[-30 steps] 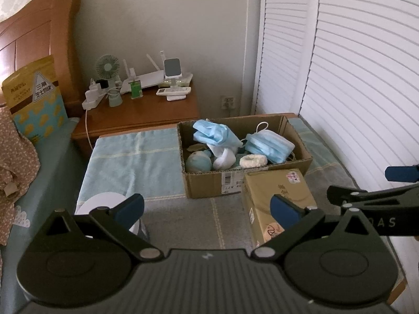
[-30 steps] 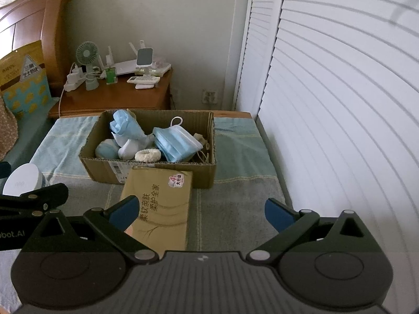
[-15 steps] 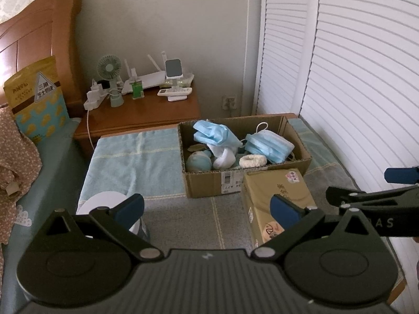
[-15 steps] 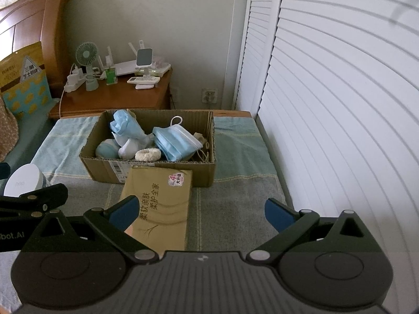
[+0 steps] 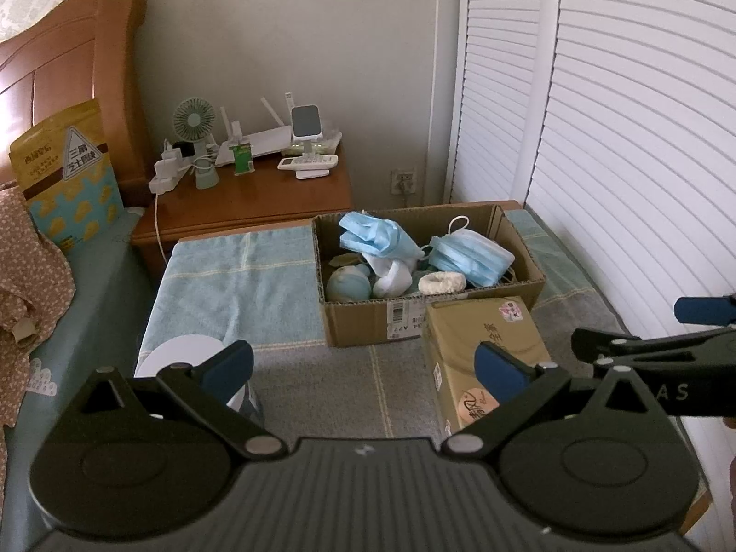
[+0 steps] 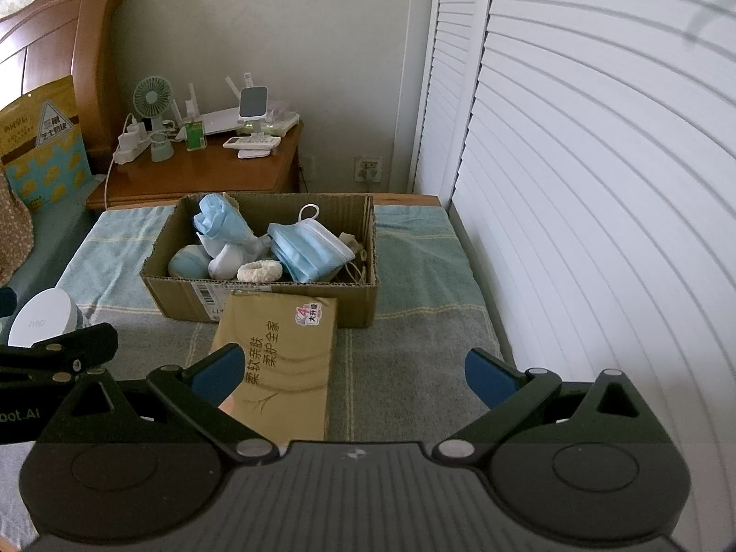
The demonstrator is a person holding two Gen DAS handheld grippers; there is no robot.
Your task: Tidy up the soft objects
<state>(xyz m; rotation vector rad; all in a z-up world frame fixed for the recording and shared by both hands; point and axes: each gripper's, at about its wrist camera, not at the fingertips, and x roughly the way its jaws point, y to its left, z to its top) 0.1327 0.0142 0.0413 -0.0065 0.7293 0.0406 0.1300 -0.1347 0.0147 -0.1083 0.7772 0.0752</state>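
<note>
Left hand-held gripper [image 5: 363, 363], right hand-held gripper [image 6: 354, 375] — level, side by side, jaws spread.

Wooden headboard [image 5: 69, 69], nightstand [image 5: 248, 202], white louvred doors [image 5: 621, 138], grey wall [image 5: 285, 32]

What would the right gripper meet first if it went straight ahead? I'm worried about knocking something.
Probably the tan tissue pack, low between the open right gripper fingers; higher, the cardboard box behind. Depth is unclear.

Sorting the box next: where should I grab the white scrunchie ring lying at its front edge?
Pinch the near arc of the scrunchie from straight above with the right claw. It lies flat just behind the cardboard box front wall, masks crowding its right, so a side approach looks blocked.
</note>
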